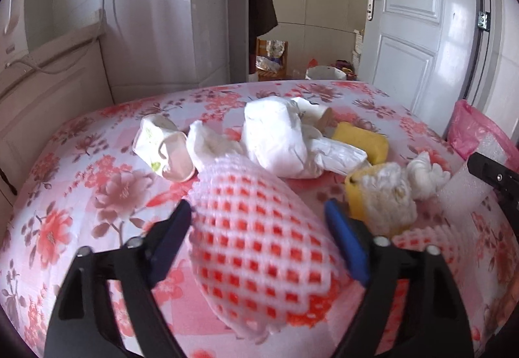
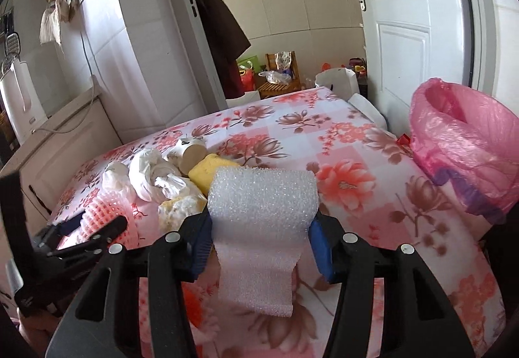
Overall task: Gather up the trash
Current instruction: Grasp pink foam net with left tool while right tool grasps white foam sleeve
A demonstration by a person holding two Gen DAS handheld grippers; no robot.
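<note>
My left gripper (image 1: pixel 259 221) is shut on a white foam fruit net (image 1: pixel 259 234) and holds it over the flowered table (image 1: pixel 81 196). My right gripper (image 2: pixel 259 234) is shut on a white foam sheet (image 2: pixel 262 212); it also shows at the right edge of the left wrist view (image 1: pixel 467 186). A bin lined with a pink bag (image 2: pixel 467 144) stands at the table's right side. On the table lie crushed paper cups (image 1: pixel 162 144), crumpled white tissues (image 1: pixel 279 134), a yellow sponge (image 1: pixel 363 140) and a yellow-and-white scrubber (image 1: pixel 382 199).
A second foam net (image 1: pixel 421 234) lies right of the left gripper. A white door (image 2: pixel 405 17) and cupboards stand behind the table. A white cabinet (image 1: pixel 42 92) runs along the left side. A chair with bags (image 2: pixel 279 72) stands on the floor beyond.
</note>
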